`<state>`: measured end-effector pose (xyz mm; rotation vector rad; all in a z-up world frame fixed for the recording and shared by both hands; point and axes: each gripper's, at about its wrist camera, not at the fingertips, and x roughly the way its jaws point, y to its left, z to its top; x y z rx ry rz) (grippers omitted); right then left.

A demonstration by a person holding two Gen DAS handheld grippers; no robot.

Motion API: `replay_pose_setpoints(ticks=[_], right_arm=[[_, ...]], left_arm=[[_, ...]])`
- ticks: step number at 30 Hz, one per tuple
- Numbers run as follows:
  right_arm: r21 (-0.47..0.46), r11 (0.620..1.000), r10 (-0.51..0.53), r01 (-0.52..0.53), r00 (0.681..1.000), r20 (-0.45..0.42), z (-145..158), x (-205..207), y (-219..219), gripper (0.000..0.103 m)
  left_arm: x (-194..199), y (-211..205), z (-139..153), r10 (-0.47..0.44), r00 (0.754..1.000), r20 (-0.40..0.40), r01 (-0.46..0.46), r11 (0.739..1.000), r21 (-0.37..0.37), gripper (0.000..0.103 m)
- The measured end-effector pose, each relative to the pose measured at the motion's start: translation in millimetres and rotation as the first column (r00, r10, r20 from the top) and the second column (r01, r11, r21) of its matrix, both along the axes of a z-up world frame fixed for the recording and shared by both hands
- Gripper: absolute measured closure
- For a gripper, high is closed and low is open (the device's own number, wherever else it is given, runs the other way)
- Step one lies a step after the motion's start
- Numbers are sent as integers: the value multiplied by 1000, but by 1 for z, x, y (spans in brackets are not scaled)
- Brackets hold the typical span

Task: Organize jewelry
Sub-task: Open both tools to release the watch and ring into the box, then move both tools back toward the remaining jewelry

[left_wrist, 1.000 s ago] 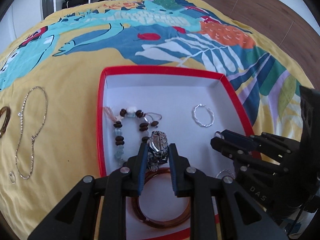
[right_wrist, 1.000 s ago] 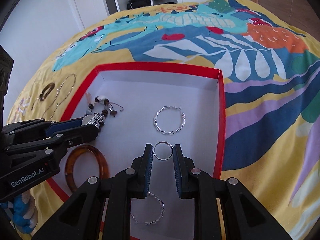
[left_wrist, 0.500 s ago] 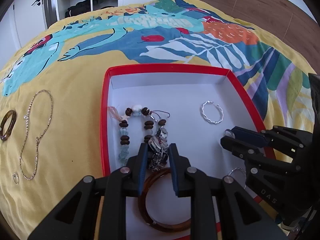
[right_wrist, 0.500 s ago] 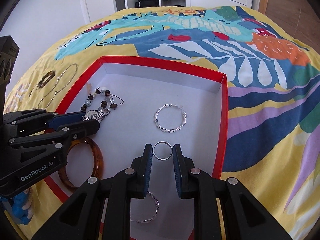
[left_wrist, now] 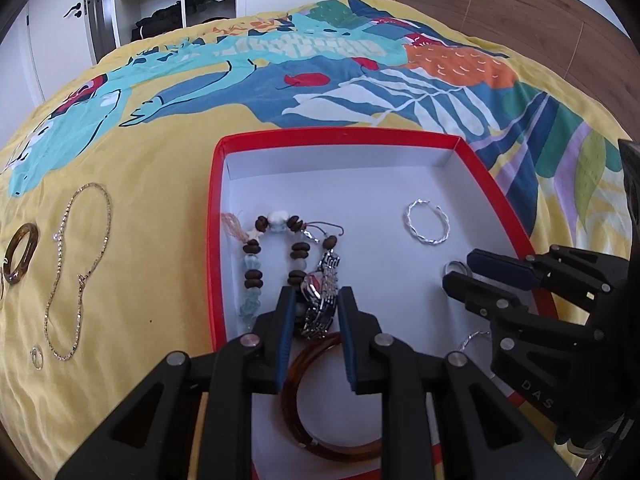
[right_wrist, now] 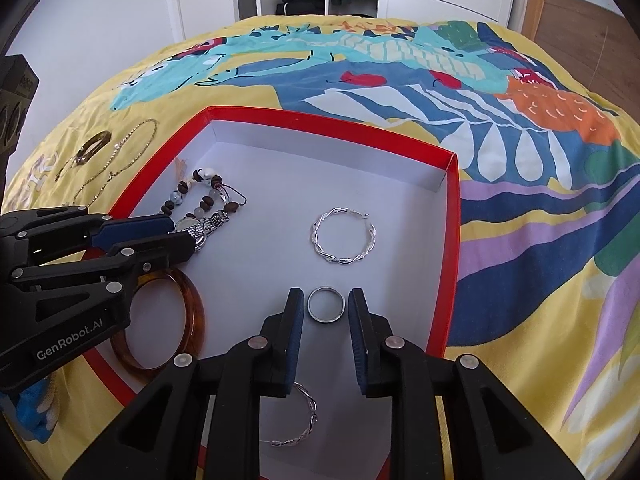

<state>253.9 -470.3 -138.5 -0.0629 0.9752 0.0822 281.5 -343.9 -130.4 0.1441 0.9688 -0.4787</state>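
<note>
**Ring let go in the box, watch set down beside the beads**

While the plain silver ring (right_wrist: 326,304) lies flat on the white floor of the red-rimmed cardboard box (right_wrist: 454,240), the right tool (right_wrist: 325,309) straddles it. Its jaws have just been opening and now stand clear of the ring on both sides, which reads as a release. The left tool (left_wrist: 314,305) has the silver metal watch (left_wrist: 320,300) between its jaws; whether the pads press it I cannot tell. The watch rests low on the box floor by the brown-and-pale beaded bracelet (left_wrist: 276,248), likely being laid down. Nearby lie a twisted silver hoop (right_wrist: 343,241) and an amber bangle (left_wrist: 320,400). Out on the yellow patterned bedspread (left_wrist: 140,160), a thin gold chain (left_wrist: 78,268) waits.
</note>
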Motion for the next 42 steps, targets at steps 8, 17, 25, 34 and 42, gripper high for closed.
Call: replay_pose_setpoints(ticks=[8,17,25,34,42], right_arm=[[7,1000,-23,23,1000,17,11,-10,-4,70],[2,996,-92,92,992,89,69,-48,-15,67],[27,989,-146,144,971,188,141,-111,-2,59],[54,994,-109,97,953,284,207,-173,71,56],[85,996,-2,-24,955,295,217,-185,155,55]], left_arm=[[-4,2,8,-19,1000,-3,19,1000,-18,75],[-28,12,60,-43,997,58,47,997,-61,73],[-86,64,130,-15,991,136,30,994,-106,73],[-157,169,191,71,972,224,-48,993,-105,73],[-180,277,181,182,960,215,-170,983,-71,62]])
